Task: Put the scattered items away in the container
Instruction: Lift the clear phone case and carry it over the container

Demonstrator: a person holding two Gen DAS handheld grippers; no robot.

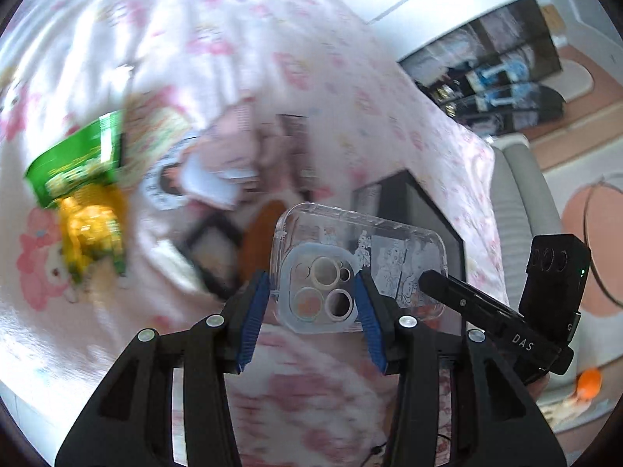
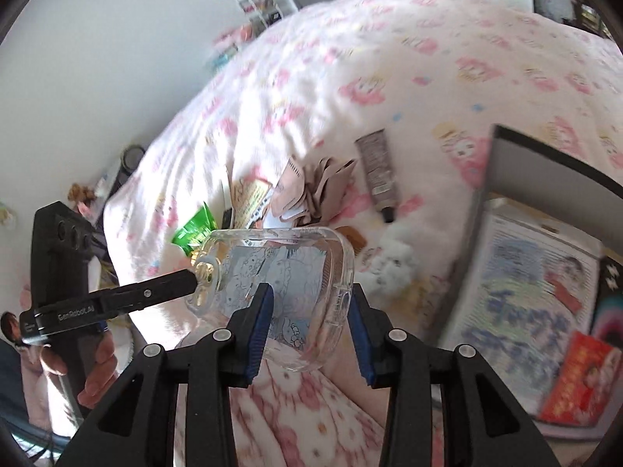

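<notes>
A clear plastic phone case with cartoon line drawings on its back and a frosted camera cut-out is held in the air above a bed covered by a pink-and-white cartoon-print blanket. The left claw pinches the camera end of the case between its blue-padded fingers, while the right claw grips the opposite end, one blue pad on the drawn back and the other on the case's outer edge. In the left wrist view the right claw's black finger reaches onto the case from the right; in the right wrist view the left claw's black finger meets the case at its camera corner, with a hand wrapped round the handle below.

Just behind the case sits an open dark grey box, holding printed paper and a red packet. Scattered on the blanket farther off lie a green snack packet, a yellow crinkled wrapper, a heap of beige sachets, a grey squeeze tube with a black cap and a white fluffy ball
</notes>
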